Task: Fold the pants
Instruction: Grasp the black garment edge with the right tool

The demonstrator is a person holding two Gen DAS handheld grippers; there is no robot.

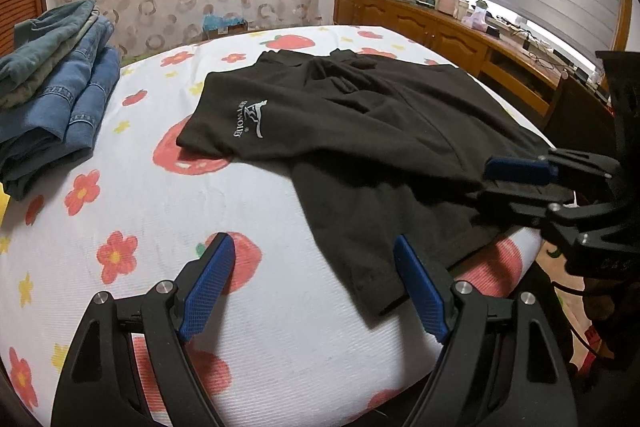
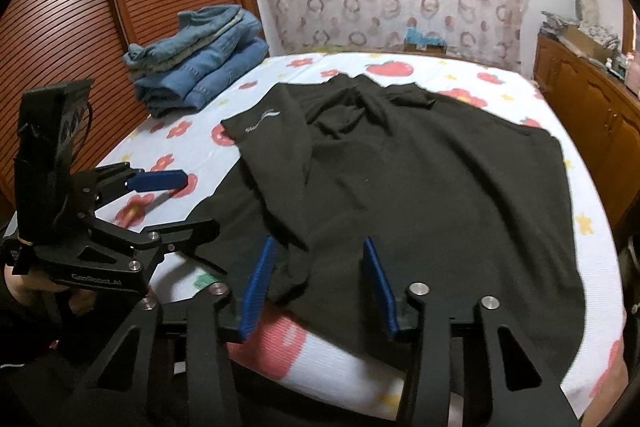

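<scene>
you're working over a bed [image 1: 248, 315] with a white strawberry-and-flower sheet, and the black pants [image 1: 384, 131] are lying spread across the middle and near side of it, partly doubled over, with a white logo [image 1: 250, 119] showing on one flap. your left gripper [image 1: 314, 287] is hovering at the near edge with its blue pads [image 1: 208, 287] spread wide, released, nothing between them; the pants' hem is sitting just beside its right-hand pad. your right gripper [image 2: 316, 287] is also standing open, its pads either side of the near hem of the pants [image 2: 420, 187], not pinching it as far as the right wrist view shows. from the left wrist view the right gripper [image 1: 520, 183] is coming in from the side, right at the cloth edge. a stack of folded jeans [image 2: 200, 63] is sitting at the far left corner of the bed, well apart from the pants. a wooden cabinet [image 1: 440, 31] is running along the right wall.
</scene>
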